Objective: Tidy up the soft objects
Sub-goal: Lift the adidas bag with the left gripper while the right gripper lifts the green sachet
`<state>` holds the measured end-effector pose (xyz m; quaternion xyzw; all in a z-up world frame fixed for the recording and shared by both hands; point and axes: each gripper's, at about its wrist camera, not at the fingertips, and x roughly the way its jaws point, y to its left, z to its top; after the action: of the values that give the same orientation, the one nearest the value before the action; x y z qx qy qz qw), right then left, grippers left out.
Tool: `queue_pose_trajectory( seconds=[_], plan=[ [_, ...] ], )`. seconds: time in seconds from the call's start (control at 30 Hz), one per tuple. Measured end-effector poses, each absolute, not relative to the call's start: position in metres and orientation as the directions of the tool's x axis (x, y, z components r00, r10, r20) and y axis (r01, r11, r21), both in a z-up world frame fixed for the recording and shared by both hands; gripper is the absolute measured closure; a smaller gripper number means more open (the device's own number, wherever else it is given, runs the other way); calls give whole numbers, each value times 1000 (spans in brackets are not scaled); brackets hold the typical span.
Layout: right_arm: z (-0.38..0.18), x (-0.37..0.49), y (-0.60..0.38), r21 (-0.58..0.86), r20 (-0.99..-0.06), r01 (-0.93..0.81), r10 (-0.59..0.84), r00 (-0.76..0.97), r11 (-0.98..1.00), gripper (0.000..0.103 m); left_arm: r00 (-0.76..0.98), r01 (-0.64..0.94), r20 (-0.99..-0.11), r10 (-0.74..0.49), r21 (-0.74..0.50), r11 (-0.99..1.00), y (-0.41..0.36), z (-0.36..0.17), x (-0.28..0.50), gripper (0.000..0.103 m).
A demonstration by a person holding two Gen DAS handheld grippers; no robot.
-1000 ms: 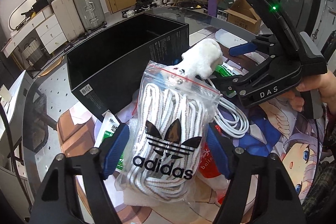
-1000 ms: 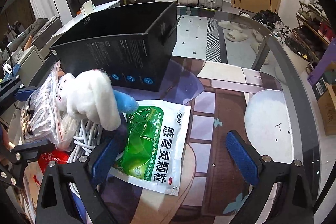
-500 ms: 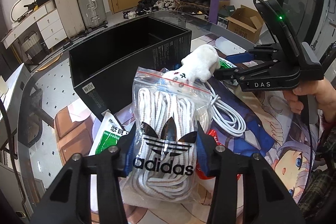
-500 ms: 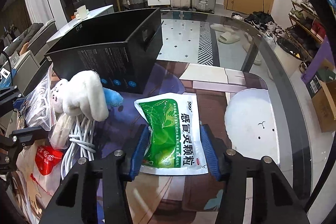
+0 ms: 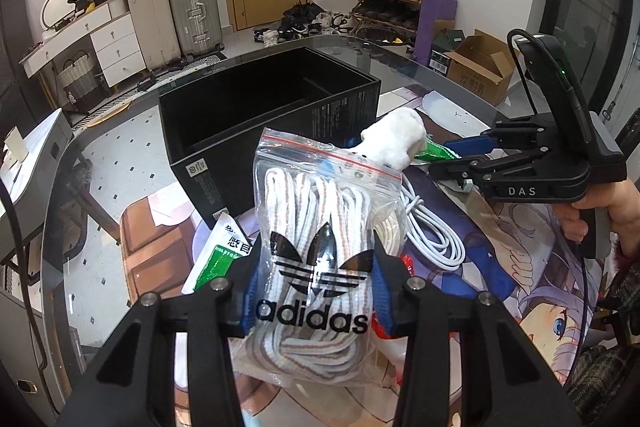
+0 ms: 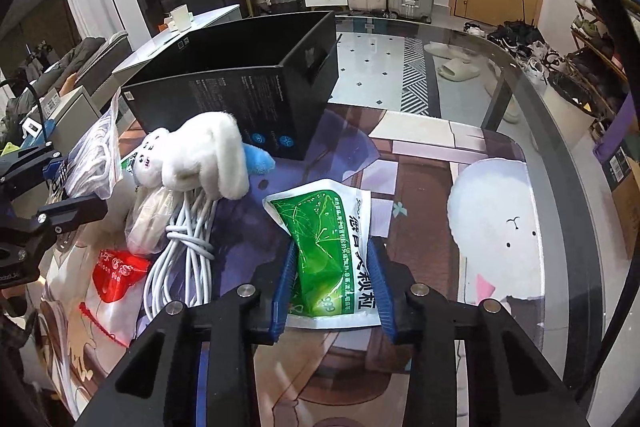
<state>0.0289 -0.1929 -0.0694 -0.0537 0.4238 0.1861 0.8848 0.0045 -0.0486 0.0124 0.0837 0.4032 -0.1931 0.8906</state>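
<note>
Closing since before, right gripper pinches green sachet.

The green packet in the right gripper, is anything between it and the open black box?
Nothing visible blocks it. The green packet sits pinched in the closing right gripper, and only bare mat lies between it and the black box. The white plush toy and white cable lie off to the side.

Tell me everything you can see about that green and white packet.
The green and white packet is a soft, glossy pouch printed with Chinese characters and a leaf pattern. It lies on the illustrated mat, in front of the black box. The right gripper is closing on its near end; the blue pads press both sides, crumpling it.
</note>
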Motion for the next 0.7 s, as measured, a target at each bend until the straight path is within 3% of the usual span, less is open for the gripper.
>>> queue_pose_trajectory(
  seconds=[0.7],
  plan=[
    [-41,-20,-198,53,-741,-403,306,597,914,67,652,340,-719,-241,-7,940,-49,21,-4,60]
  ],
)
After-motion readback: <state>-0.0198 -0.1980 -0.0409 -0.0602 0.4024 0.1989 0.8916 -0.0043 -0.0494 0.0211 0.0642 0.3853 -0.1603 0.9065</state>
